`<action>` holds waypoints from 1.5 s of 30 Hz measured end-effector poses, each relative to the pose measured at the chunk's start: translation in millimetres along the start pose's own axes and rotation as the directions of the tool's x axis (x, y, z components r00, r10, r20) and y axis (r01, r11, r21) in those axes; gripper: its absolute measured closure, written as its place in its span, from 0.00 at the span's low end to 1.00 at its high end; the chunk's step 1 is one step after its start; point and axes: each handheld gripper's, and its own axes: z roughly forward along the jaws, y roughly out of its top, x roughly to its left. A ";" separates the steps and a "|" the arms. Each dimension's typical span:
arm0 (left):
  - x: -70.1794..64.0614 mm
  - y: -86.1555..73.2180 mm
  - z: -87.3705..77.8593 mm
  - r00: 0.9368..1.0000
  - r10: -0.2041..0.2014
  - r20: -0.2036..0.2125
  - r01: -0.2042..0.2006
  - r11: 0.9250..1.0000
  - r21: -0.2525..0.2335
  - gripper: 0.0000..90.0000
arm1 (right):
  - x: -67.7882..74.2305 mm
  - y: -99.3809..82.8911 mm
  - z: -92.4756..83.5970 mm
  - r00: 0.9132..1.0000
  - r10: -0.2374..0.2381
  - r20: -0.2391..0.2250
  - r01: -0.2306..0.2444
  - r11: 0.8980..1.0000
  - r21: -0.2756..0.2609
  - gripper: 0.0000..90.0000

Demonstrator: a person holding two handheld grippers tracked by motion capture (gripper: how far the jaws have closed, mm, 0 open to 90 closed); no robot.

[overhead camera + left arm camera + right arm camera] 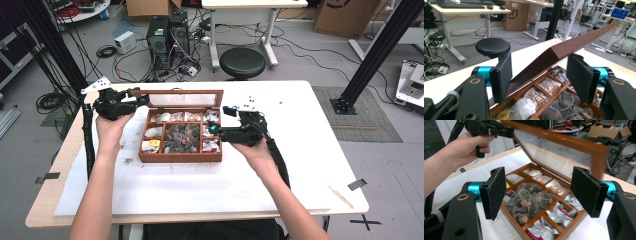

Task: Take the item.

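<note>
Fingers: left gripper [539,77] part-open astride lid [564,50] edge, pads [502,75] not clearly pressing; right gripper [541,195] wide, empty | tea box [180,156] mid-worktop [310,150], lid raised | risk: loose hold, lid slips and slams on 2nd gripper reaching tea bags [529,200]

**A cluttered lab room around a white worktable**

A grey floor [310,55] is stretching behind the white worktable [320,150]. A round black stool [243,62] is standing just beyond it, beside two black computer towers [168,34] with cables trailing everywhere. A white desk [250,10] and cardboard boxes [345,15] are sitting farther back. Black frame posts [380,50] are rising at both sides.
</note>
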 end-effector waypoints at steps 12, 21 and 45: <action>1.8 -0.1 0.8 1.000 -0.005 0.007 0.005 1.000 -0.006 0.42 | 36.2 -3.7 49.4 1.000 -0.002 -0.007 0.003 0.998 0.065 0.34; 2.0 -0.1 0.7 1.000 -0.003 0.010 0.003 1.000 -0.004 0.42 | 56.1 -15.1 85.5 0.999 -0.033 0.002 0.033 0.991 0.131 0.45; 2.2 -0.3 0.8 1.000 -0.003 0.013 0.003 1.000 -0.004 0.42 | 48.2 -56.6 147.1 1.000 0.007 -0.020 0.000 0.938 0.346 0.70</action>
